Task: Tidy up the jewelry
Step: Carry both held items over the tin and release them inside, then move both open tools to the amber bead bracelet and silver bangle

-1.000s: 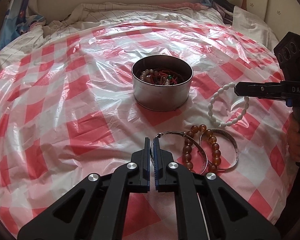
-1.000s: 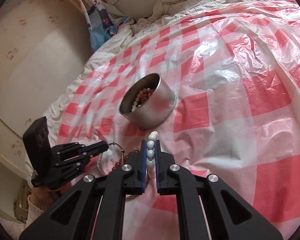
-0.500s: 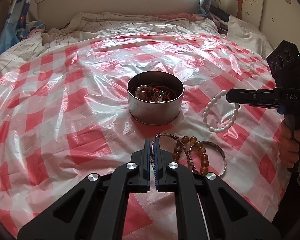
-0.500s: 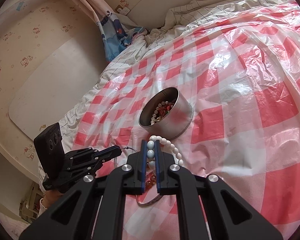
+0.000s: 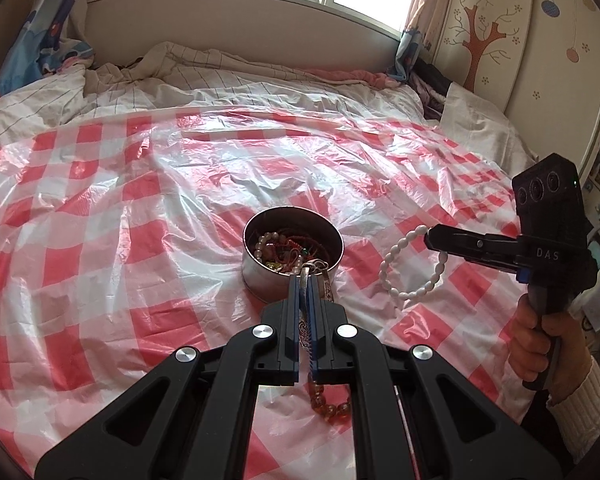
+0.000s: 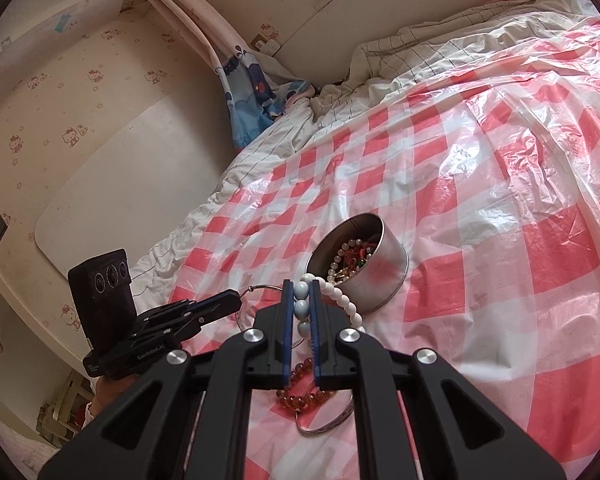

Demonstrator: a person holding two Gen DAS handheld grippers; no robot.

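A round metal tin [image 5: 260, 280] [image 6: 384, 276] holding several bead strings stands on the red-checked plastic sheet. My left gripper [image 5: 304, 280] is shut on a thin silver bangle [image 5: 309, 270] and holds it lifted in front of the tin; the bangle also shows in the right wrist view [image 6: 262, 289]. My right gripper [image 6: 301, 290] is shut on a white bead bracelet [image 6: 350, 308], which hangs in the air right of the tin [image 5: 396, 284]. An amber bead bracelet [image 6: 300, 398] [image 5: 328, 404] and a wide silver bangle [image 6: 332, 420] lie on the sheet below the grippers.
The plastic sheet [image 5: 120, 220] covers a bed with a rumpled white quilt [image 5: 180, 72] at the back. A wall and window ledge lie beyond. A cabinet with a tree picture [image 5: 500, 40] stands at the right.
Both grippers have risen from the sheet with their pieces. The left gripper lifted the thin silver bangle and now looks down at the tin from higher up.
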